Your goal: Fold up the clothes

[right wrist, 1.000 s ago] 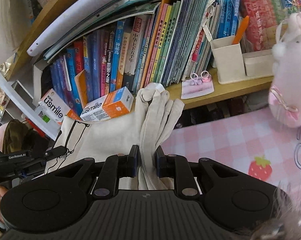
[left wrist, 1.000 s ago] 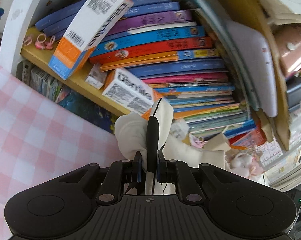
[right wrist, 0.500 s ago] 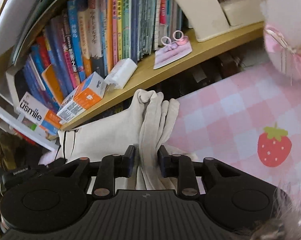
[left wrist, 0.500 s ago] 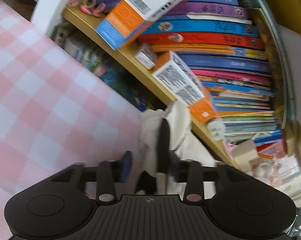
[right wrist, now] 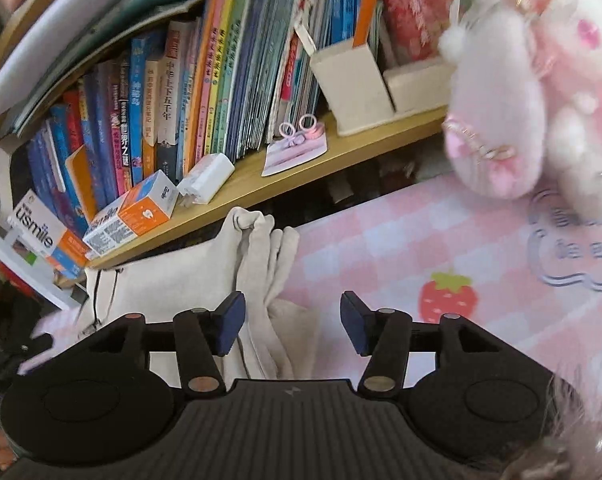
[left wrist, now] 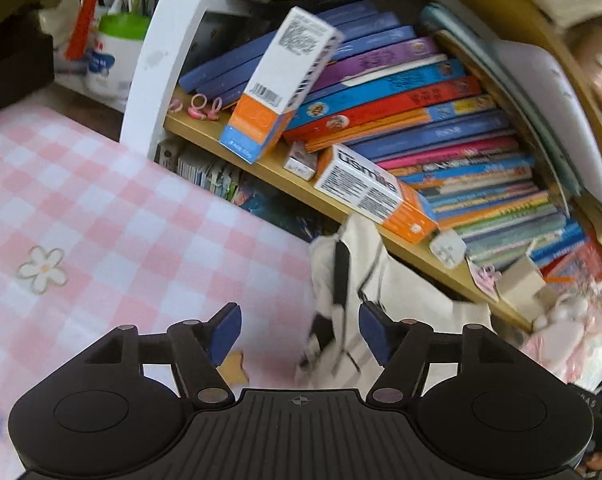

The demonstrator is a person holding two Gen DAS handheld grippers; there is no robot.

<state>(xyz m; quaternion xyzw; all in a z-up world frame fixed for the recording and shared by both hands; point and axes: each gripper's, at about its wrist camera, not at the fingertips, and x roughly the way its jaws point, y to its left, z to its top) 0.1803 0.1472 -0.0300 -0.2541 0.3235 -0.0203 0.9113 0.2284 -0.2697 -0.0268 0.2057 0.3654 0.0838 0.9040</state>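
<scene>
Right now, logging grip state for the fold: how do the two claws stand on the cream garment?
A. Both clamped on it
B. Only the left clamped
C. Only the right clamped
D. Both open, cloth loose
D: the left claw and right claw both gape, and the cream garment lies unpinched on the pink checked cloth.

A pink-and-white checked cloth (left wrist: 113,220) covers the table, printed with a white flower (left wrist: 41,269) and a strawberry (right wrist: 447,298). Behind it a wooden shelf (right wrist: 301,168) holds upright books (right wrist: 205,92), two orange-and-white "usmile" boxes (left wrist: 375,192) — one lying flat, one leaning on the books — and a beige holder (right wrist: 355,92). A fluffy pink plush toy (right wrist: 533,92), blurred, probably a rabbit, sits on the cloth at the right.
</scene>
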